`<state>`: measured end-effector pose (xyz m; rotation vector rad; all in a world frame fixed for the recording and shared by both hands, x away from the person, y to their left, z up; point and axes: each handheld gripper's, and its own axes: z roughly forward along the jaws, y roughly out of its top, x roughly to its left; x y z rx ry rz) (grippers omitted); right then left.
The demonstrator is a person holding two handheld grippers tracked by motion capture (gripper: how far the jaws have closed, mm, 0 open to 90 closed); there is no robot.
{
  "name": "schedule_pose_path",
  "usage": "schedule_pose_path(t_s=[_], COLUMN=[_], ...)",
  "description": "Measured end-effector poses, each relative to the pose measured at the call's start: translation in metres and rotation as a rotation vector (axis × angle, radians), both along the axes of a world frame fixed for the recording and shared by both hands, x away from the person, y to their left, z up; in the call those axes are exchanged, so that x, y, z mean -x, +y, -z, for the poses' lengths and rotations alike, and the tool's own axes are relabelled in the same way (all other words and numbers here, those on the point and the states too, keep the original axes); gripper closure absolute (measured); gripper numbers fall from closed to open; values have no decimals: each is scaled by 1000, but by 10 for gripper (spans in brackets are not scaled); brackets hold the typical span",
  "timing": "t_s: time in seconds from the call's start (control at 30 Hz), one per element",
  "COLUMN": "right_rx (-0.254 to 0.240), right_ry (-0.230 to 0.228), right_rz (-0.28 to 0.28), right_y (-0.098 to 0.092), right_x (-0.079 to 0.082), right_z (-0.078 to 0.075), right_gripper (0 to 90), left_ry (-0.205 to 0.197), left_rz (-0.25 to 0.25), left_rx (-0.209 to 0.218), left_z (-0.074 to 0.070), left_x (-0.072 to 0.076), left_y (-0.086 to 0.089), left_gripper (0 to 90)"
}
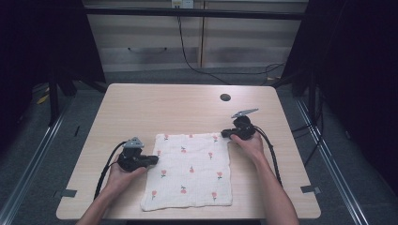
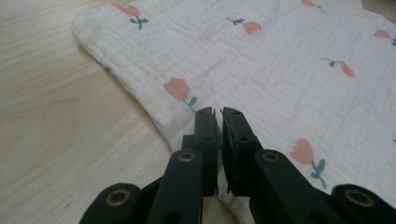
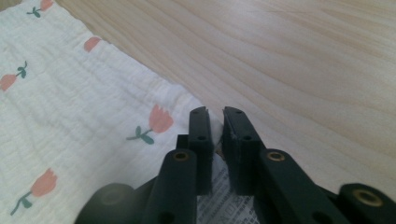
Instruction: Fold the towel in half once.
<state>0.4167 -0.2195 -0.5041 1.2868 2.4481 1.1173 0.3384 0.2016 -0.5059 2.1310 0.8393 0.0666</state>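
Two grippers work one white cloth (image 1: 191, 169) printed with pink flowers, spread flat on the bench (image 1: 159, 105) near its front edge. Left gripper (image 1: 153, 160): jaws pinched narrow on the cloth's left edge. Right gripper (image 1: 225, 134): jaws pinched narrow on the far right corner, where a printed label (image 3: 223, 196) shows between them.

The table (image 1: 141, 108) is pale wood-grain laminate, smooth and matt. The cloth (image 1: 192, 171) near its front edge is white woven muslin, crinkled and soft-looking, printed with pink flowers. Both the left gripper (image 2: 218, 114) and the right gripper (image 3: 215, 113) have matt black plastic jaws with brass-coloured metal rivets.
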Motion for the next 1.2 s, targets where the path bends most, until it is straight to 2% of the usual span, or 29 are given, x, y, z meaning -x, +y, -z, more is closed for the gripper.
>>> schedule_pose_path(t_s=[0.27,0.4,0.5,0.6,0.63,0.67,0.8,0.93,1.07,1.1,1.2], right_rx=[-15,-10,-19,-32,-31,-27,-37,-45,-50,-53,-53], right_ry=[-13,-21,-31,-35,-41,-40,-38,-41,-42,-42,-43], right_rz=[6,2,7,10,4,5,9,9,9,7,7], right_y=[-4,-3,-3,-2,-3,-2,-3,-2,-1,-1,-1], right_x=[9,14,13,13,13,13,14,15,14,14,14], right_z=[-2,-3,-4,-6,-6,-7,-6,-6,-5,-5,-4], right_gripper=[861,861,861,861,862,861,861,861,861,861,861], left_ry=[17,3,-9,-19,-19,-12,0,5,15,23,23], left_rz=[26,24,-19,-55,-55,-73,-101,-123,-156,-162,-160], left_rx=[-14,-7,43,68,68,74,82,50,50,60,42], left_z=[-2,-7,-16,-21,-21,-22,-21,-13,-4,-2,1], left_x=[9,7,-5,-22,-22,-35,-59,-76,-82,-83,-83], left_y=[1,2,8,11,11,9,1,-5,-7,-8,-11], left_gripper=[846,801,784,751,746,745,729,700,686,686,687])
